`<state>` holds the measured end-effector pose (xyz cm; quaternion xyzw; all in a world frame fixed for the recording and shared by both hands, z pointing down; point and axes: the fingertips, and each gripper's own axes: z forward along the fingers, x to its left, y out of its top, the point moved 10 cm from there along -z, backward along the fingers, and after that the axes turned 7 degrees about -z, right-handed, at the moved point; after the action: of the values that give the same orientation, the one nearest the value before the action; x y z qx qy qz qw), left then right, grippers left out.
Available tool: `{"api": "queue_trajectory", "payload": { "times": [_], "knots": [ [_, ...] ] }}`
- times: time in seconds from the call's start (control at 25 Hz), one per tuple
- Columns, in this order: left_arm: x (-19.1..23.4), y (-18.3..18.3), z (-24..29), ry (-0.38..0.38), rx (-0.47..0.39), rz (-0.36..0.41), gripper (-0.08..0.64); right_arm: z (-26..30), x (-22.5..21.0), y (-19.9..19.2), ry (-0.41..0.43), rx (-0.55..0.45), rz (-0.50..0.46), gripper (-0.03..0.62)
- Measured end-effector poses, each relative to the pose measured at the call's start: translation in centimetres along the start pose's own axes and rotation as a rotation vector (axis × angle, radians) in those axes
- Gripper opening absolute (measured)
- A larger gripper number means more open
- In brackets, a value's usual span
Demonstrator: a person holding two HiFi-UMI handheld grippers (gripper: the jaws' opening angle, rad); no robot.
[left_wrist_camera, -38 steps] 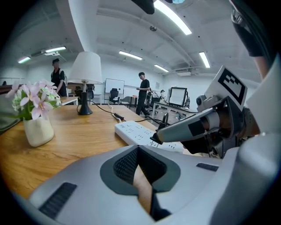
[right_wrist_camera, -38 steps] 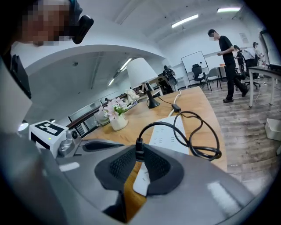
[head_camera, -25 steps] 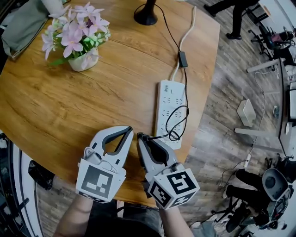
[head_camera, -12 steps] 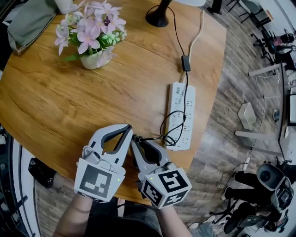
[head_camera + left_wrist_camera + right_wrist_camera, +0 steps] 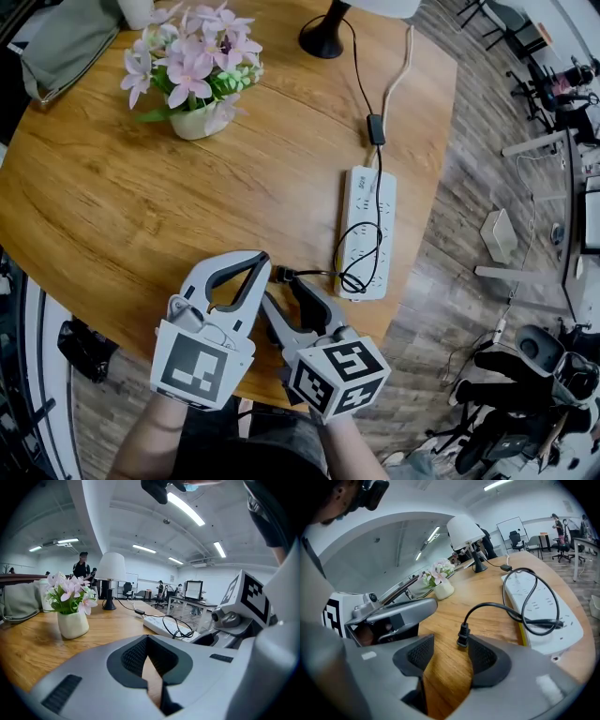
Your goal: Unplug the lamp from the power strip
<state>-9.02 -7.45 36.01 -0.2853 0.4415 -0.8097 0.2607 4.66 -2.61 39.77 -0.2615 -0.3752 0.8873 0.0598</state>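
Note:
The white power strip [image 5: 367,230] lies by the table's right edge, with the lamp's black cord [image 5: 361,262] looped over it. The cord's black plug [image 5: 281,274] is out of the strip and lies on the wood. My right gripper [image 5: 284,287] has its jaws opening around the plug [image 5: 462,634], which sits beside the right pad with a gap to the left one. My left gripper [image 5: 261,261] is next to it, shut and empty, its tips [image 5: 149,667] meeting over bare wood. The lamp's base [image 5: 322,37] stands at the far edge.
A white vase of pink flowers [image 5: 197,117] stands at the far left, with a grey bag [image 5: 66,42] behind it. The cord's in-line switch [image 5: 376,129] lies beyond the strip. The table edge [image 5: 412,262] runs close to the strip's right side.
The right gripper's jaws have spread apart and no longer pinch the plug, which now lies loose between them. The left gripper has stayed shut in place.

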Motion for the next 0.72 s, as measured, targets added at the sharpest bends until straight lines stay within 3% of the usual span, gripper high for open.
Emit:
{"api": "queue_trajectory", "payload": {
  "times": [0.24,0.52,0.56,0.68,0.72],
  "knots": [
    [-0.7,0.6,-0.4,-0.019,-0.016,0.020,-0.006,-1.0,0.5,-0.3,-0.004,-0.001,0.005,0.229],
    [-1.9,2.2,-0.9,-0.051,-0.046,0.053,-0.006,-3.5,1.3,1.3,-0.009,-0.097,-0.059,0.222],
    [-2.0,2.4,-0.9,-0.057,-0.053,0.051,-0.006,-4.0,1.3,1.5,-0.021,-0.114,-0.062,0.200],
    [-2.5,3.0,-1.2,-0.069,-0.068,0.051,-0.006,-5.4,1.2,2.0,-0.074,-0.159,-0.082,0.042],
    [-2.6,3.2,-1.3,-0.071,-0.072,0.054,-0.006,-5.9,1.2,2.2,-0.082,-0.168,-0.091,0.037]
  ]
}}
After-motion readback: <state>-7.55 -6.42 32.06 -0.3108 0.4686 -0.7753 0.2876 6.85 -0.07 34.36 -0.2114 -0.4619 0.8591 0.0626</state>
